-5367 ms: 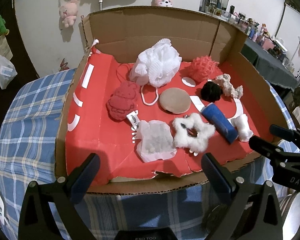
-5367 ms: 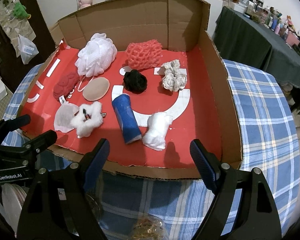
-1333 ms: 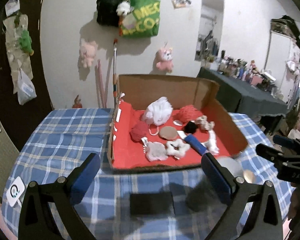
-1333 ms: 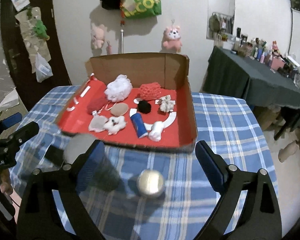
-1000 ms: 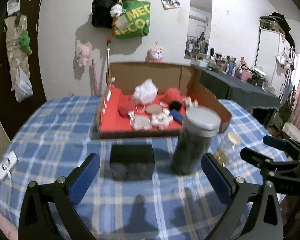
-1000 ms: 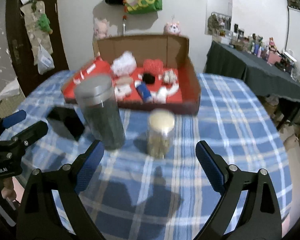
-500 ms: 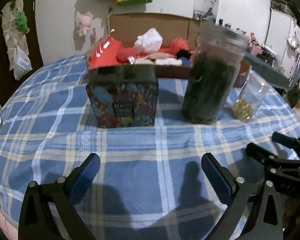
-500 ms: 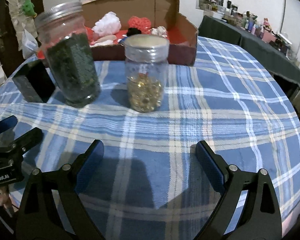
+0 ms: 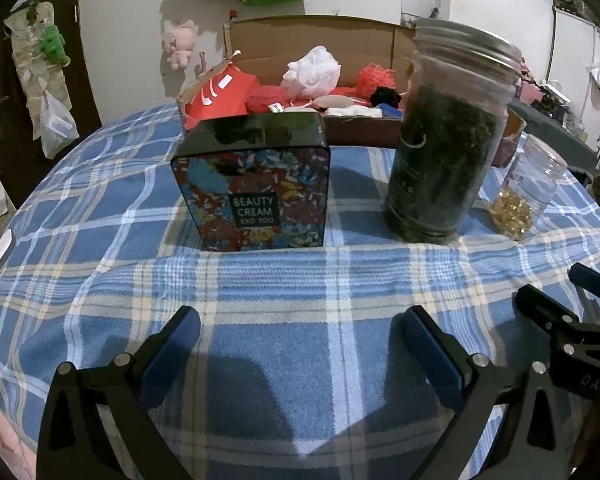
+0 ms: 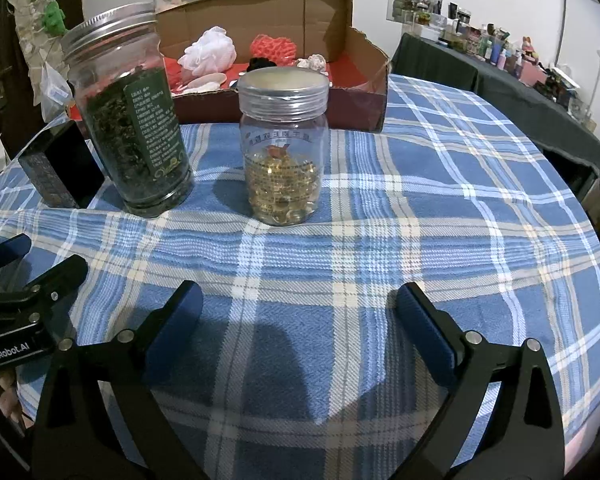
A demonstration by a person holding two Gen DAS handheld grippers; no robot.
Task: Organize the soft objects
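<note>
Your left gripper [image 9: 298, 344] and right gripper [image 10: 296, 314] both sit low over the blue plaid tablecloth [image 10: 440, 200], fingers spread wide, holding nothing. The soft objects lie in the open cardboard box with red lining [image 10: 356, 60] at the far side, well apart from you. Between stand a floral black beauty-cream tin [image 9: 256, 184], a tall glass jar of dark leaves [image 9: 444, 152] and a small clear jar of golden capsules [image 10: 284, 152]; I judge they obstruct a low approach. They hide most of the box floor, so only the white mesh pouf [image 9: 312, 72] and red knitted ball [image 9: 376, 78] read clearly.
</note>
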